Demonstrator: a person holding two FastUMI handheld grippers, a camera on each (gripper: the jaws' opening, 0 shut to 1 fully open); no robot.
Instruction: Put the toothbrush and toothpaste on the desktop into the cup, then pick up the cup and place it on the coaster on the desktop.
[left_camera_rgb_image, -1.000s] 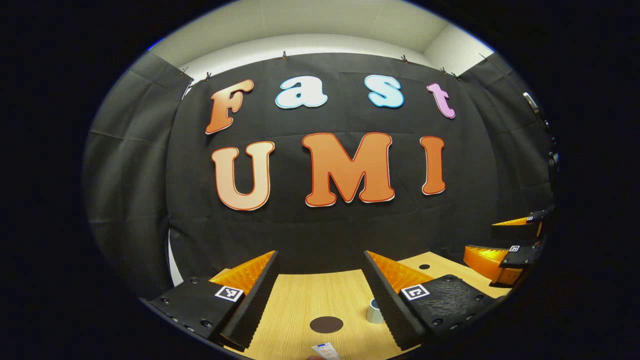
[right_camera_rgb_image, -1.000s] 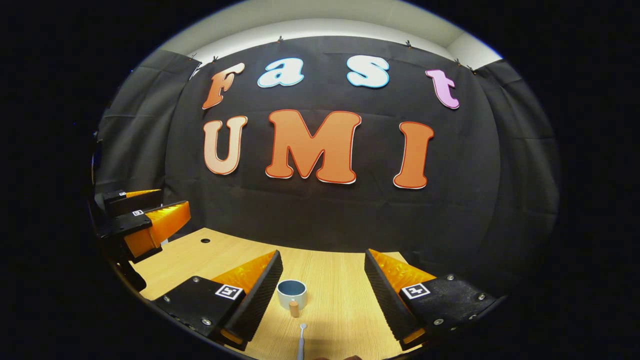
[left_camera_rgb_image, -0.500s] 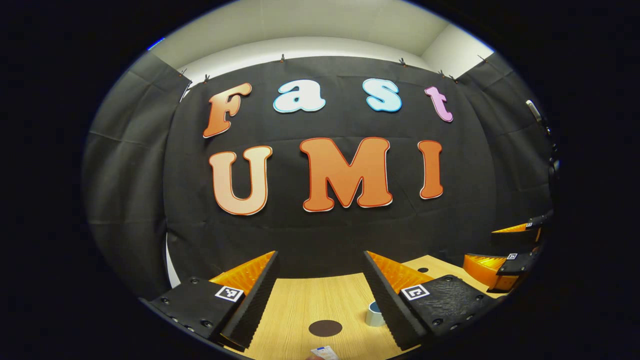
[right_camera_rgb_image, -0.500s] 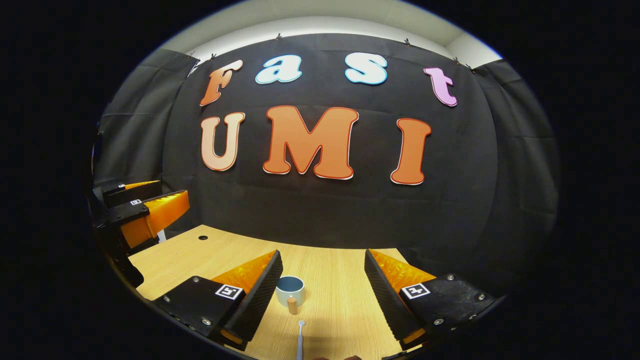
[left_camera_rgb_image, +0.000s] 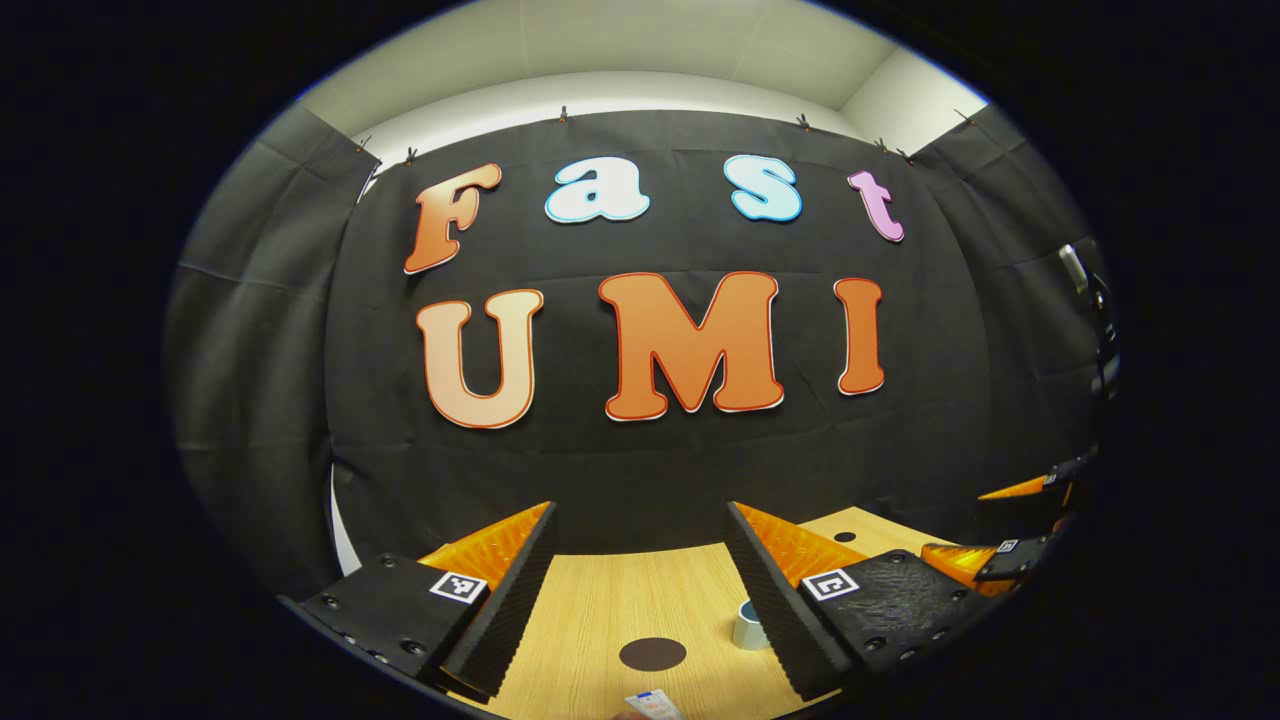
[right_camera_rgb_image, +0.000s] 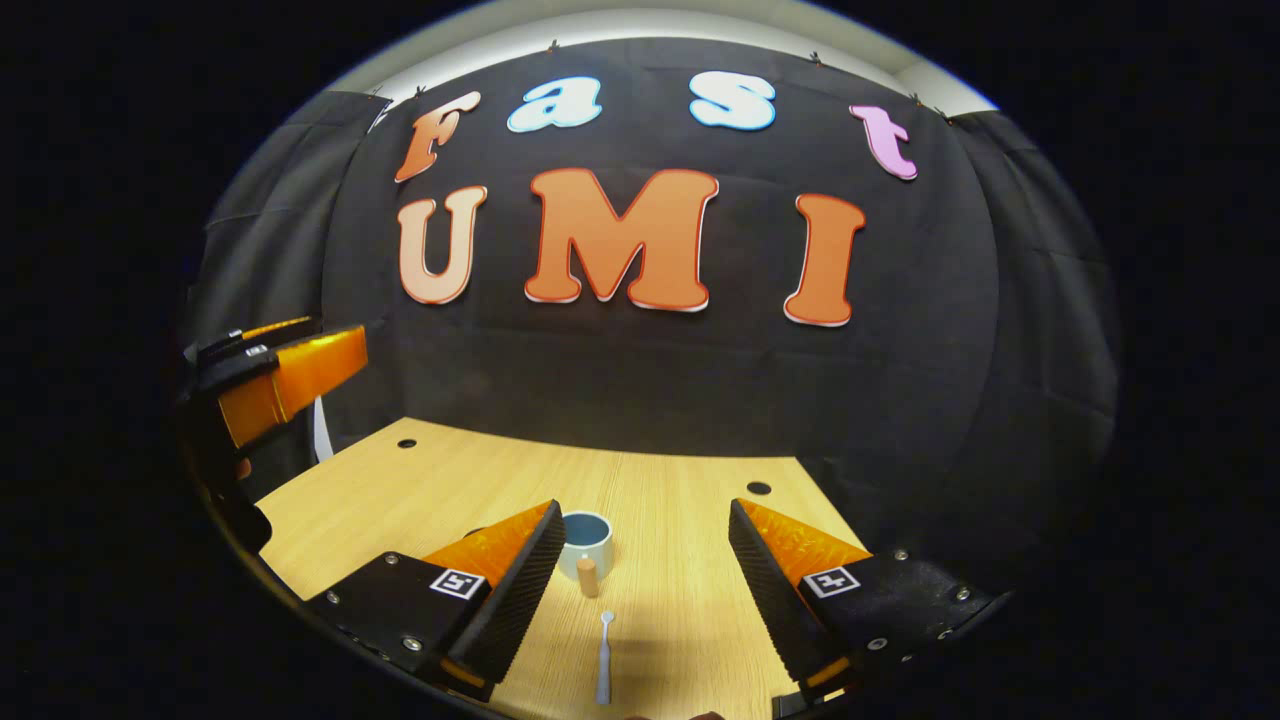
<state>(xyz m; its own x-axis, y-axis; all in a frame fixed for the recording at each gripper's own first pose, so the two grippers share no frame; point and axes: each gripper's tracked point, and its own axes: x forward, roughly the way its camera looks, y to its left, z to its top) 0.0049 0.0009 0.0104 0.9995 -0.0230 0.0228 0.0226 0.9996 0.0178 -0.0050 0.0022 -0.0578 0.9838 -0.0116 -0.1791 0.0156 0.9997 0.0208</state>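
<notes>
Right gripper hovered level above desktop, jaws wide, toothbrush and cup between; left gripper likewise spread over coaster, toothpaste label unreadable.

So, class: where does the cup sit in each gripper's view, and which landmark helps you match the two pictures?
Left gripper view: the cup sits low, right of centre, partly behind that gripper's own right-side finger.
Right gripper view: the cup sits low, just left of centre, beyond the toothbrush.
Shared landmark: the wooden desktop under it.
</notes>
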